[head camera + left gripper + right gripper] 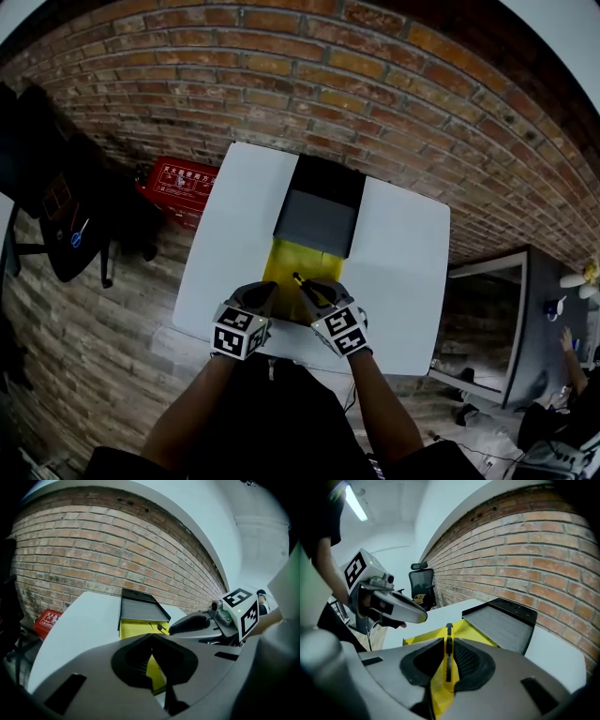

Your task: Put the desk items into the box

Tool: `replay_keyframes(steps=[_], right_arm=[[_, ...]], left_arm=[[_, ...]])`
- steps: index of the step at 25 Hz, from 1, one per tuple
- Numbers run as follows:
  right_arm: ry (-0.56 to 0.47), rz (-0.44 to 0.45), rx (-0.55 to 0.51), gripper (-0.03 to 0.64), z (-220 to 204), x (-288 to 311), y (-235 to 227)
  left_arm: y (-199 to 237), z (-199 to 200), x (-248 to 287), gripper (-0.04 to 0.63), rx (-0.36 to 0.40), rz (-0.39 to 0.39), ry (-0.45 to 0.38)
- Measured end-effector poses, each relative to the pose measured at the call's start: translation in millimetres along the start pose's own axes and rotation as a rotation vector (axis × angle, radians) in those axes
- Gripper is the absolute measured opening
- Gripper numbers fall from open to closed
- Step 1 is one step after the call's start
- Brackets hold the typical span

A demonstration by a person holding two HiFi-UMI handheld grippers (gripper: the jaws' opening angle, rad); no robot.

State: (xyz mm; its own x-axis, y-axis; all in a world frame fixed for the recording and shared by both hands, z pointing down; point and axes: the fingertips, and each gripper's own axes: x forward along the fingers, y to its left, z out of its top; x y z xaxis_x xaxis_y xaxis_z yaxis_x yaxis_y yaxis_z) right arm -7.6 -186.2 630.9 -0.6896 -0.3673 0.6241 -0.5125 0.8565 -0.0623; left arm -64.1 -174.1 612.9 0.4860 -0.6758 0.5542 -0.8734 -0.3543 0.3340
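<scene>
1. Brick wall (pixel 375 84) behind a white table (pixel 403 262); wood floor (pixel 84 356) on the left, with a red case (pixel 178 183) by the wall and a black office chair (pixel 66 216) further left.
2. Box (pixel 286 261) sits mid-table; yellow, open; its grey ribbed lid (pixel 317 220) with a black rim lies back on the far side, toward the wall.
3. Right gripper (pixel 314 289) is over the near right part of the box; fingers closed on a thin yellow-and-black tool (pixel 448 656), seen edge-on; looks like a utility knife; pads press it from both sides.
4. Tool sticks out past the fingers toward the far left; its black tip is over the yellow of the box; touching the box or not, cannot tell.
5. Left gripper (pixel 261 292) is over the near left part of the box, just beside the right one; finger tips meet, nothing pinched between them; yellow of the box shows through the slit behind the tips.
6. Marker cubes (pixel 242 330) on both grippers sit over the near table edge; the person's forearms (pixel 187 412) come in from the near side, one to each gripper.
</scene>
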Motion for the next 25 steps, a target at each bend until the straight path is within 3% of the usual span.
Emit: replay_keyframes(steps=[8,16,25], right_arm=[[0.157,0.133,-0.220,0.075,-16,36,28],[0.280,0.203,-0.311,0.075,-38,57,40],[0.360,0.206,-0.348,0.075,-57,69,37]], left_arm=[[22,-5,-11,0.014,-0.030,0.037,0.002],[35,-8,-11,0.014,-0.046,0.040,0.012],[40,-8,-8,0.014,-0.057,0.028,0.025]])
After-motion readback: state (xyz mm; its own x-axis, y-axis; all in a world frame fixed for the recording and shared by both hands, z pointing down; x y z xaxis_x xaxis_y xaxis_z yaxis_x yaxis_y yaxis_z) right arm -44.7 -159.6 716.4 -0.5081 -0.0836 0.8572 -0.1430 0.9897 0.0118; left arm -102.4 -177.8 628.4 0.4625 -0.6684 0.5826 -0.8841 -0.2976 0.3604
